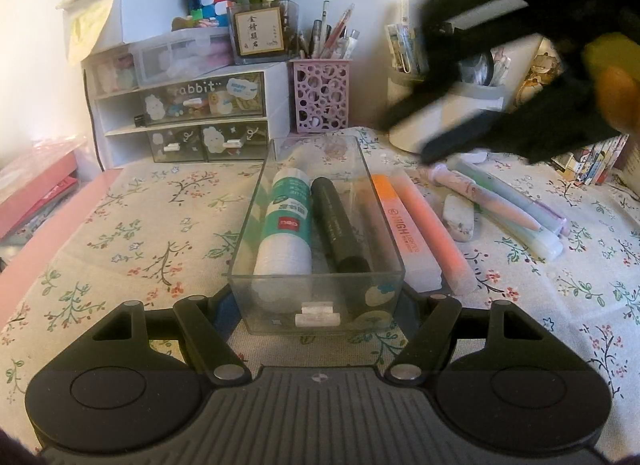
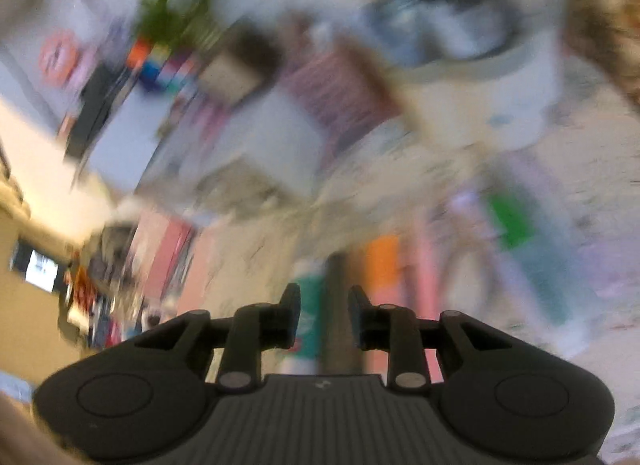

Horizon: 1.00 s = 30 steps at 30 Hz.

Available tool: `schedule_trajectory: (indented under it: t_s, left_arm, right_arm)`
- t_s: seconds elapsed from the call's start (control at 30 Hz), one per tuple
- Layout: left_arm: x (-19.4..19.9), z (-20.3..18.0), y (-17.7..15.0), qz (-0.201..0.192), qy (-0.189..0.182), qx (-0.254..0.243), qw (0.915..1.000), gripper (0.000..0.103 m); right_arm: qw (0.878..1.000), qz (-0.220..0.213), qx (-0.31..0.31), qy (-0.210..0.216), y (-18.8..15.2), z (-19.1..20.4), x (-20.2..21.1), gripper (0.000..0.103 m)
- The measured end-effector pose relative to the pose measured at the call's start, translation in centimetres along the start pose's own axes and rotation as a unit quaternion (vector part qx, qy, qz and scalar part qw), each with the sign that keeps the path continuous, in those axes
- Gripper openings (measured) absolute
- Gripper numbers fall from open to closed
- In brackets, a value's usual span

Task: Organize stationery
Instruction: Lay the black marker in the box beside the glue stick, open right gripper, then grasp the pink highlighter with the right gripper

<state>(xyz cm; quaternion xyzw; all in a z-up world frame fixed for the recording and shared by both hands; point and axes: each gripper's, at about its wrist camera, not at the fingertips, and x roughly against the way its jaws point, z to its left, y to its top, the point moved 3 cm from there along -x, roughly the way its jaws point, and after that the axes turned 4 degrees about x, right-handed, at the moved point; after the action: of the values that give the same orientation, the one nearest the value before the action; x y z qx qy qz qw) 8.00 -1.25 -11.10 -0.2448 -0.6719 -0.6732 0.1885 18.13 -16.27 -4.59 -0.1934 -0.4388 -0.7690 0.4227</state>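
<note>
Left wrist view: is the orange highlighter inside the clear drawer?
No, the orange highlighter lies on the tablecloth right of the clear drawer.

glue stick (image 1: pixel 285 225) and marker (image 1: pixel 339 225) in drawer (image 1: pixel 316 289), highlighters (image 1: pixel 416 225) right

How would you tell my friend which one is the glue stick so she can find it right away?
Look for the clear plastic drawer in the middle of the flowery tablecloth. Two things lie inside it, side by side. The glue stick is the fat white one with a teal label on the left; its neighbour, the marker, is thin and dark.
</note>
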Motion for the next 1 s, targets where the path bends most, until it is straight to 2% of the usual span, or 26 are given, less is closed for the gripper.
schedule_trajectory:
  t_s: [0.13,0.3,0.53,1.0]
  left_arm:
    - [0.0,0.0,0.0,0.000,-0.001,0.001,1.0000,0.072]
    - [-0.1,0.1,0.0,0.001,-0.003,0.004,1.0000,0.072]
    - [0.0,0.0,-0.1,0.000,0.001,0.006,1.0000,0.072]
    - [0.2,-0.1,-0.1,-0.001,0.002,0.010,0.9999,0.072]
  right_arm:
    - [0.999,-0.013,-0.022,-0.033,0.3,-4.0,1.4,0.000]
    - [0.999,-0.003,-0.020,-0.043,-1.3,-5.7,1.6,0.000]
    - [0.999,-0.016,-0.020,-0.035,-1.7,-6.1,2.7,0.000]
    - [0.997,0.029,0.046,-0.048,-3.2,-4.4,-0.5,0.000]
